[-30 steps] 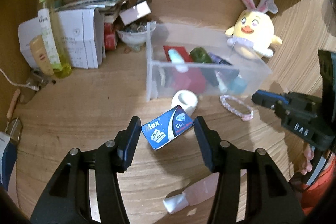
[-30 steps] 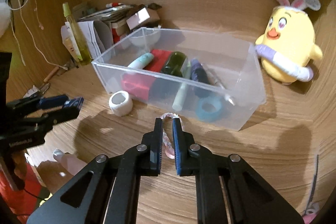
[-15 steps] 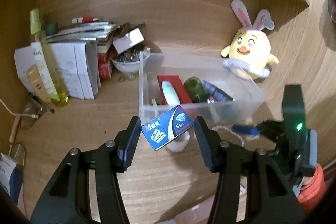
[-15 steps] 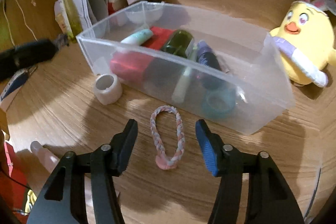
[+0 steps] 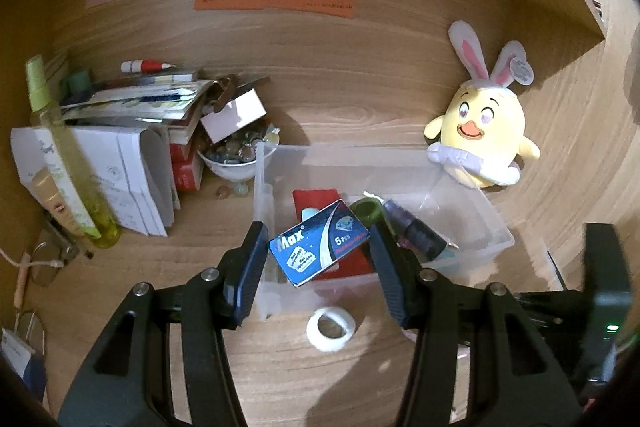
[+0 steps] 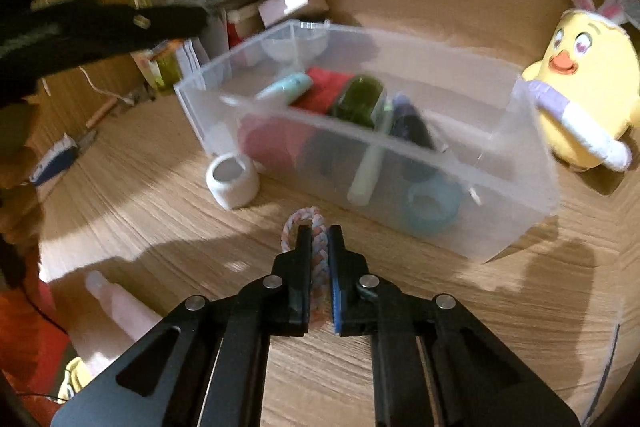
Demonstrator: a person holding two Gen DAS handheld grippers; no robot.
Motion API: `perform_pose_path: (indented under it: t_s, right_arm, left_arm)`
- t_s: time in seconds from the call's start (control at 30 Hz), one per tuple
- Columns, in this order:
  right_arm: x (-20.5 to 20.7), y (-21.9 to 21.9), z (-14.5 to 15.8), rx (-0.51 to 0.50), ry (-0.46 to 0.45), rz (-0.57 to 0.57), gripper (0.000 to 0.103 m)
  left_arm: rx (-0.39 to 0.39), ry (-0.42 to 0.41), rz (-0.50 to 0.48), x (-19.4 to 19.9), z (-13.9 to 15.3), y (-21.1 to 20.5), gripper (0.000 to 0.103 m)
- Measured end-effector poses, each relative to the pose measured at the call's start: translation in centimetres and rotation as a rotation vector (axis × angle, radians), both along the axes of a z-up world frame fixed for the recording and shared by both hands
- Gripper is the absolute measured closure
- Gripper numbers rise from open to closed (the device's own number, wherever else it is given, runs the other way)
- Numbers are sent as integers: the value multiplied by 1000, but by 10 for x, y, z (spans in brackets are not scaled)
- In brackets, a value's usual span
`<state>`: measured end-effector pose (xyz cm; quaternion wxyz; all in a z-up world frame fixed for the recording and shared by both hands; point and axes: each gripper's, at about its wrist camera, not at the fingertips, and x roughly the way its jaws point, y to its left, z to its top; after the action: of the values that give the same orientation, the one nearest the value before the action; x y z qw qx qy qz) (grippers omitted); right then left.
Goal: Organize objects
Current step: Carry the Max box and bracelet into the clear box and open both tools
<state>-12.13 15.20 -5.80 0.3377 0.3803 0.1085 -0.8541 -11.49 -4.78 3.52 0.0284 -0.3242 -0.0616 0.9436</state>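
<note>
My left gripper (image 5: 318, 241) is shut on a blue "Max" blade box (image 5: 319, 242) and holds it above the near left end of the clear plastic bin (image 5: 262, 183). The bin (image 6: 532, 183) holds a red box, a green bottle, a dark tube, a teal tube and a teal tape ring. My right gripper (image 6: 319, 239) is shut on a pink-and-white braided bracelet (image 6: 318, 227) on the desk in front of the bin. A white tape roll (image 5: 331, 323) stands on the desk by the bin's near wall and shows in the right wrist view (image 6: 232, 180).
A yellow bunny-eared plush (image 5: 478, 135) leans at the bin's far right. Papers, a bowl of marbles (image 5: 236, 157) and a green spray bottle (image 5: 64, 155) crowd the back left. A pink bottle (image 6: 116, 303) lies on the desk at front left.
My left gripper has lifted the blue box off the desk and carried it over the bin. My right gripper opened around the bracelet, then shut on it.
</note>
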Motion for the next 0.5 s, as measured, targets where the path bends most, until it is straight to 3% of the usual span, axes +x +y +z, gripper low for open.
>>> perform_pose_path:
  t_s: [0.5]
  right_arm:
    - [-23,29,63,-101,152,-99,96]
  left_arm:
    - [6,-84,-38,-42,-22,16,51]
